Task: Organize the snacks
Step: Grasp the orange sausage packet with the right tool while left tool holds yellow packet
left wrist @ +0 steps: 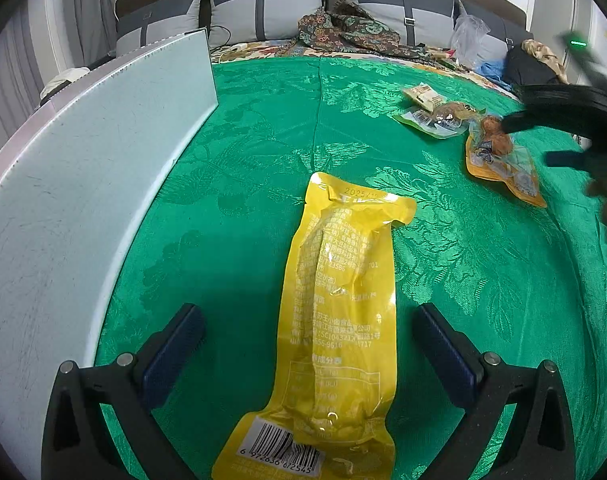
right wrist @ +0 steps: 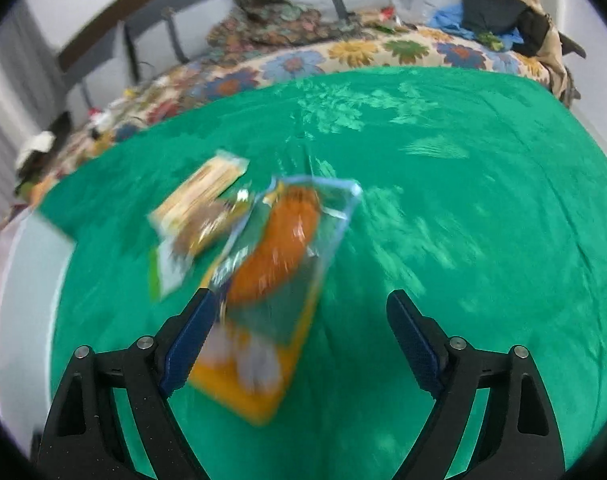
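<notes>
From my left gripper (left wrist: 307, 344) I see the jaws spread wide, pressing on nothing; the long yellow snack pack (left wrist: 339, 320) lies flat on the green cloth (left wrist: 243, 128) between the fingers, running toward 12 o'clock. A pale board (left wrist: 83, 152) stands at 9 to 10 o'clock. My right gripper (right wrist: 303, 340) is also wide and empty: the orange-backed sausage pack (right wrist: 275, 276) lies under its left finger (right wrist: 191, 344), at 11 o'clock. Beyond it at 10 o'clock, two smaller packets (right wrist: 199, 216) overlap, blurred.
</notes>
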`<state>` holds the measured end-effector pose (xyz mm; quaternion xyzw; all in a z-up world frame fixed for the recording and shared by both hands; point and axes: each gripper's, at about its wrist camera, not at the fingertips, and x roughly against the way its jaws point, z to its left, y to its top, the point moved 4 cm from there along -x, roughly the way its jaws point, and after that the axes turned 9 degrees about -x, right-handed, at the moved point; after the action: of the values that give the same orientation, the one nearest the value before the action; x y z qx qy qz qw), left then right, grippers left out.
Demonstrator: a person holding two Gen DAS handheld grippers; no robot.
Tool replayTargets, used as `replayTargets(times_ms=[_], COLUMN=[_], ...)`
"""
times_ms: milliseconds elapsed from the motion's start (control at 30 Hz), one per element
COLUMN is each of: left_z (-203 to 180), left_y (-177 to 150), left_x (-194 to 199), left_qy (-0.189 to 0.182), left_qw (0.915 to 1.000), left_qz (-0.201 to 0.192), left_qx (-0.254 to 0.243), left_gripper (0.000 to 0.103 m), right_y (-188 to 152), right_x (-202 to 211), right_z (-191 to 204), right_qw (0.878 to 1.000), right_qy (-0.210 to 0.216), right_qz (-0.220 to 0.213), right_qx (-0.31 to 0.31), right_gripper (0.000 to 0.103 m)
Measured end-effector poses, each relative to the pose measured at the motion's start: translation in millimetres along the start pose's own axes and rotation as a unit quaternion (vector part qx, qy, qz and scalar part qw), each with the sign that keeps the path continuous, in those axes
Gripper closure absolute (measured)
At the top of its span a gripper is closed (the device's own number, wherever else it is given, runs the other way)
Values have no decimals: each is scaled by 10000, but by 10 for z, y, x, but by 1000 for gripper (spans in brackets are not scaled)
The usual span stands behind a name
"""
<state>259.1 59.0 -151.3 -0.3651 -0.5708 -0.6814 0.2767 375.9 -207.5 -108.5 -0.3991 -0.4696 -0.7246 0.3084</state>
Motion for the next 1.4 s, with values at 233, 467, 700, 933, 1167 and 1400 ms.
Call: replayTargets(times_ms=[233,467,700,933,1167,1400], left_z=[-3,-3,-2,-1,0,2], left_y=[-1,-5,-4,-3,-6,-5], left_x=[5,4,4,6,7,8], left_qy=[1,1,1,0,-1,-1], left_qw=[10000,10000,10000,10000,10000,10000], left_qz=[0,1,1,-2,0,1], left_qx=[2,1,1,3,2,2], left_gripper=[0,0,0,0,0,0], right_y=[-13,-202,-746,-1648,-1873,-1821], right_x=[-435,-240,122,731,922,904], right_z=[447,262,-1,-547,-890,-853], right_qw=[9945,9900,9653,9483,9655,9665], right_qy=[-624,-335,230,915,673,659], right_qz=[115,73,467,14,-271,-254], right_qx=[830,1367,2558,3039,2501,2466], right_gripper=[11,21,21,17,12,10])
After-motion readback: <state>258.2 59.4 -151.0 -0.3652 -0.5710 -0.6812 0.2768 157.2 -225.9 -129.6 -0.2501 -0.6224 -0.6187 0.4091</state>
